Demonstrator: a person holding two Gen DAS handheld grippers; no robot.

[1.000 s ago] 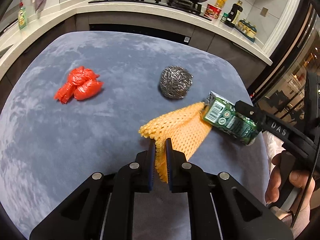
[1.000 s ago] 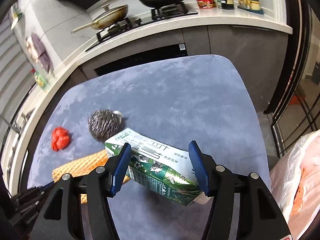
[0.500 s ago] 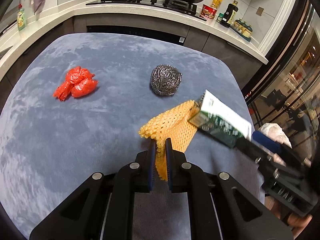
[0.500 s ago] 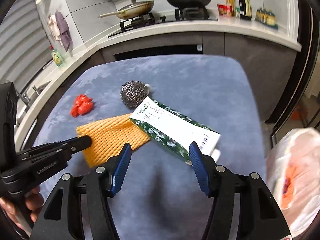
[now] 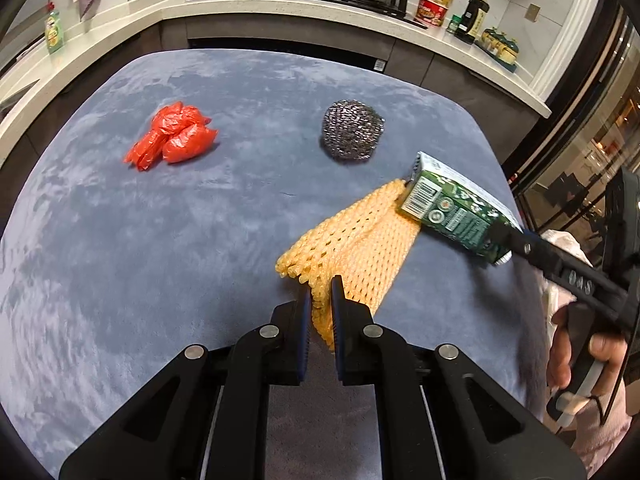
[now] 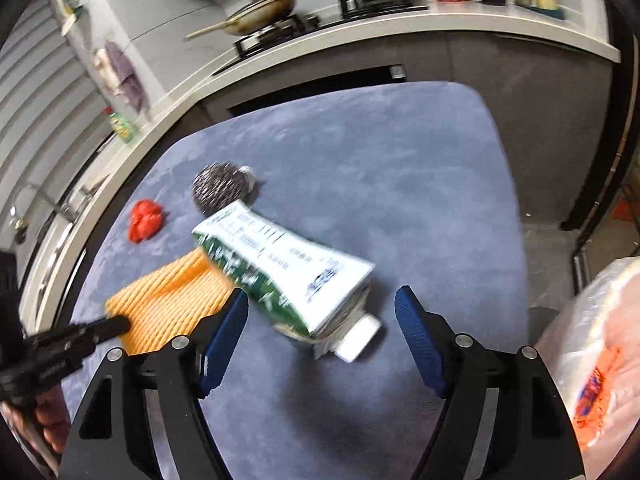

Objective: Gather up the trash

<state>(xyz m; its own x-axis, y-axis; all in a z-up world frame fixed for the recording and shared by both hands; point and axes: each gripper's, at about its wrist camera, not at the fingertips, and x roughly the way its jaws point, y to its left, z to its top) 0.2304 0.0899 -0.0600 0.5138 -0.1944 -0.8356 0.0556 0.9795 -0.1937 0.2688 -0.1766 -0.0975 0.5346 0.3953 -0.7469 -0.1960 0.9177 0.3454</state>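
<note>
My left gripper (image 5: 320, 292) is shut on the near edge of an orange foam net (image 5: 352, 240) that lies on the blue-grey table (image 5: 160, 240). A green and white drink carton (image 6: 288, 256) lies tilted with its far end on the net (image 6: 168, 300) and its white cap toward me. My right gripper (image 6: 322, 294) straddles the carton's cap end and its jaws are opening; the right pad stands clear of the carton. A steel scourer (image 5: 352, 134) and a crumpled red plastic bag (image 5: 172, 142) lie farther back.
A white plastic bag (image 6: 592, 340) with orange print hangs off the table's right edge. Behind the table (image 6: 360, 152) runs a kitchen counter (image 5: 400, 24) with a hob, pans and bottles. A hand (image 5: 580, 364) holds the right gripper's handle.
The carton swung up and toward the right edge, then came back down onto the net's end. The right jaws have widened off it. The left gripper has kept still on the net.
</note>
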